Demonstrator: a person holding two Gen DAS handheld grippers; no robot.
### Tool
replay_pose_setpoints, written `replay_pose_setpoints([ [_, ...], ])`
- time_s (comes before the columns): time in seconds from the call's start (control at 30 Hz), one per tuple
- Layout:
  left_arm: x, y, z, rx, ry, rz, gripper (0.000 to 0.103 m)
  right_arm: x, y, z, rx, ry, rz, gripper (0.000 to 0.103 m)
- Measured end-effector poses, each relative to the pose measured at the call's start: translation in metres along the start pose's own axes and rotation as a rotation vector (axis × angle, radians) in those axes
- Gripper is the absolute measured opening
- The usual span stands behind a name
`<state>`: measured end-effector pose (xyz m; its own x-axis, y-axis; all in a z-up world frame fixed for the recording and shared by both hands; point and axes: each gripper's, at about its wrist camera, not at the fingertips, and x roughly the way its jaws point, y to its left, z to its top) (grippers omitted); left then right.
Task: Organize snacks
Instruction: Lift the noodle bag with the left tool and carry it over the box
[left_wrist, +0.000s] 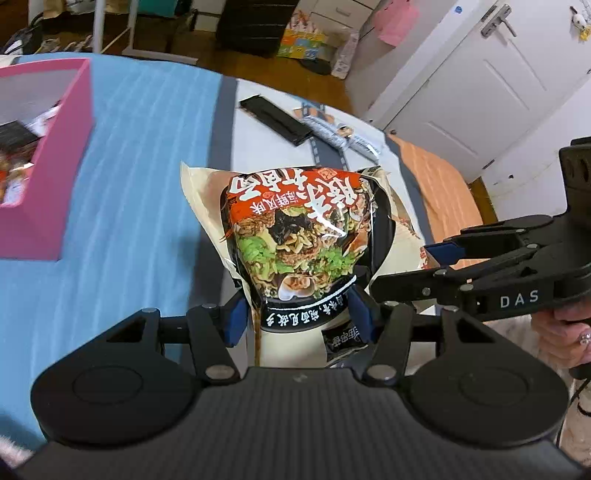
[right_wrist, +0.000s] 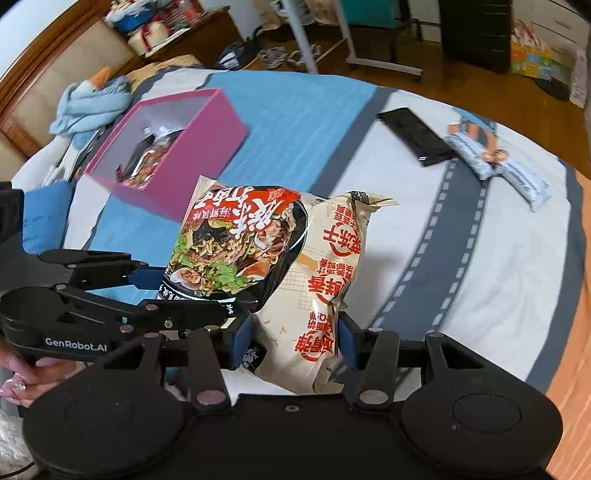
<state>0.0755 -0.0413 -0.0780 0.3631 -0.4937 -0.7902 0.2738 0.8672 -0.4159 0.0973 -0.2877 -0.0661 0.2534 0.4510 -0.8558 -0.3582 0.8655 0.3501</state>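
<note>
A: Left tongs are clenched on the lower end of the noodle packet with the bowl picture; both blue pads press the film and it bulges above them. Right tongs are clamped the same way on the cream noodle packet. Both packets hang in the air over the bed, not resting on it.

B: Spacing between the two?

A: Tight. From the right wrist view the packets overlap, the left tongs' linkage sitting just beside the right tongs. Risk one: the packets or linkages knock together and one twists in its grip.

B: Grip quality?

A: Each is pinched at one end only, on slick, air-filled film. Risk two: the packet slides out or swings, most likely under a quick turn of the wrist.

B: Destination?

A: Presumably the pink box, ahead and left of both tongs, already holding at least one packet. Risk three: a packet catches the box wall or lands on top and tips out, if both go in together.

B: Other items?

A: A black pack and a white snack bar lie well ahead to the right, untouched.
</note>
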Motion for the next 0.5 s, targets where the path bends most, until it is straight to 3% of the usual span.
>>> replay_pose_setpoints([
  [0.3, -0.066, 0.026, -0.012, 0.013, 0.014, 0.082, 0.055, 0.001, 0.061, 0.003, -0.037, 0.012, 0.076, 0.054],
  [0.5, -0.122, 0.051, -0.004, 0.047, -0.073, 0.153, 0.055, -0.002, 0.108, 0.028, -0.09, -0.041, 0.115, 0.054],
])
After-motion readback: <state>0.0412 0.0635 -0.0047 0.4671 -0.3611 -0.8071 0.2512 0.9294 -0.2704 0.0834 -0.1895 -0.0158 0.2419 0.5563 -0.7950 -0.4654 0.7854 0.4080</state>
